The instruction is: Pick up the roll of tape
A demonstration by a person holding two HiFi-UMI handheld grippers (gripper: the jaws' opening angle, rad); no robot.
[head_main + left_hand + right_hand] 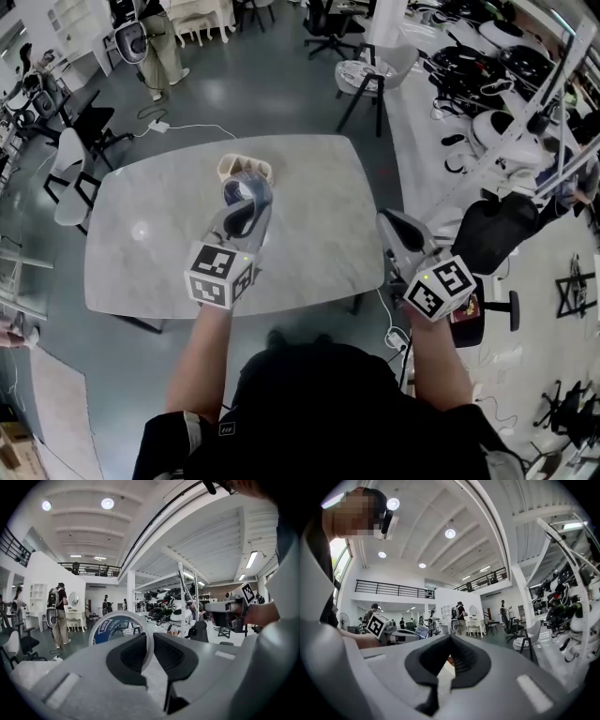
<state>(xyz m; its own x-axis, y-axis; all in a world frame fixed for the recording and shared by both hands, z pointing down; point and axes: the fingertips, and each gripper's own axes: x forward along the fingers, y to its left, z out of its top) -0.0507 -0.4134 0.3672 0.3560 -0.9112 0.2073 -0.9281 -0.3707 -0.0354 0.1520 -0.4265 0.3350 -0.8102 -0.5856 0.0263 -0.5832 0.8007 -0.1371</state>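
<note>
Plainly, the left gripper (246, 186) has the roll of tape (244, 169) in its grip, held up over the far-left part of the pale marble table (319, 197). In the left gripper view the roll of tape (108, 629) stands on edge, leaning a little, with a whitish outer rim and a blue printed core. The left gripper (149, 641) has its jaws nearly together on the wall of the ring, one dark pad inside the hoop and the other outside it. The room shows through the open middle of the ring, and the roll seems to hang clear of the table top. The right gripper (389, 223) is held at the table's right edge, well apart from the roll. In the right gripper view, the right gripper (450, 641) has its jaws drawn together until the tips meet, with nothing between them. Each gripper carries its cube of square markers on the near side, just ahead of the person's forearm. Far to the left, on the grey floor, a person (161, 47) stands near some white furniture, and a white chair (377, 67) stands beyond the far right corner of the table.
</note>
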